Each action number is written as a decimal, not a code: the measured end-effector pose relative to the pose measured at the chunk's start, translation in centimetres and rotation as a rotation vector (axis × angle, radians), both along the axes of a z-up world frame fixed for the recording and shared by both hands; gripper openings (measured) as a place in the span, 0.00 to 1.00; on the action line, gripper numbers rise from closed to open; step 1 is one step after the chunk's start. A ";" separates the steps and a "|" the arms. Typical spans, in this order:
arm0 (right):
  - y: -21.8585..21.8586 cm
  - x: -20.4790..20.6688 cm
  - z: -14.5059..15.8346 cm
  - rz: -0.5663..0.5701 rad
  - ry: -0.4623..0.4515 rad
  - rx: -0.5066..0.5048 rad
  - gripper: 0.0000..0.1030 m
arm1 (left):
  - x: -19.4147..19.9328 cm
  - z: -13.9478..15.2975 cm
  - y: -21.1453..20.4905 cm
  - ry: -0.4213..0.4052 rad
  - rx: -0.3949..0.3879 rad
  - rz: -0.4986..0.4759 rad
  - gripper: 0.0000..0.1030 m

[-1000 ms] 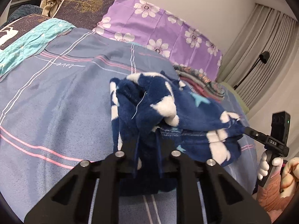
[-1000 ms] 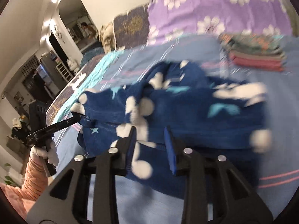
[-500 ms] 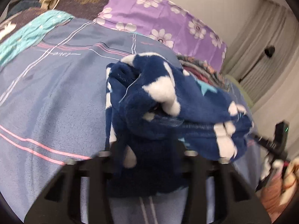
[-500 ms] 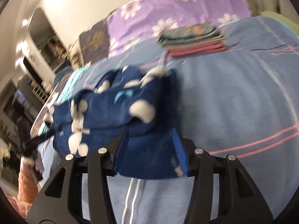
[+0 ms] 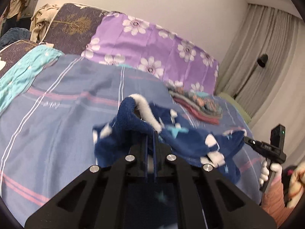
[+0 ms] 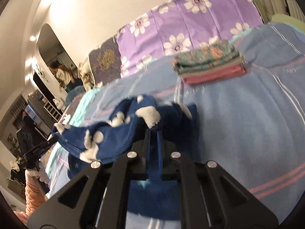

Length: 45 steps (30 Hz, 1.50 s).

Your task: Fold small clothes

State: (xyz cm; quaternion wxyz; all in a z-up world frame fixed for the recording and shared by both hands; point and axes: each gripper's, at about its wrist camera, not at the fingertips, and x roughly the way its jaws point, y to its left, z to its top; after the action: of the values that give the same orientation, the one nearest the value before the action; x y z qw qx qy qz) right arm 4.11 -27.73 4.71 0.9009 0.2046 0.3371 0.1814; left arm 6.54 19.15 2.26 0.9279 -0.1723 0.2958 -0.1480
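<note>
A navy fleece garment [image 5: 183, 139] with white spots and teal stars hangs stretched between my two grippers above the blue striped bedsheet [image 5: 63, 118]. My left gripper [image 5: 151, 135] is shut on one end of it. My right gripper [image 6: 153, 133] is shut on the other end [image 6: 122, 133]. In the left wrist view the right gripper [image 5: 247, 140] shows at the garment's far end. In the right wrist view the left gripper [image 6: 50, 140] shows at the far left end.
A stack of folded clothes [image 6: 209, 64] lies on the sheet near the purple flowered pillow [image 5: 152, 53]. A teal cloth [image 5: 24, 72] lies at the left. Curtains [image 5: 270, 61] hang to the right. A person [image 6: 63, 74] stands in the far room.
Both grippers have closed tight on the garment and lifted it off the sheet. The fabric is now pulled out between them instead of bunched in front.
</note>
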 end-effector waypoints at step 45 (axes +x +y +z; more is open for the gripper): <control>-3.9 13.3 -10.3 -0.071 0.335 0.190 0.44 | 14.1 -9.7 5.8 0.324 -0.161 0.060 0.46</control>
State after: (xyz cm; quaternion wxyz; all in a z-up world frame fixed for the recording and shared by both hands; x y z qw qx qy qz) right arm 17.42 -31.59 -5.59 0.8145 0.3278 0.4564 0.1440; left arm 20.67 24.91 -7.46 0.8553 -0.2765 0.4231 -0.1137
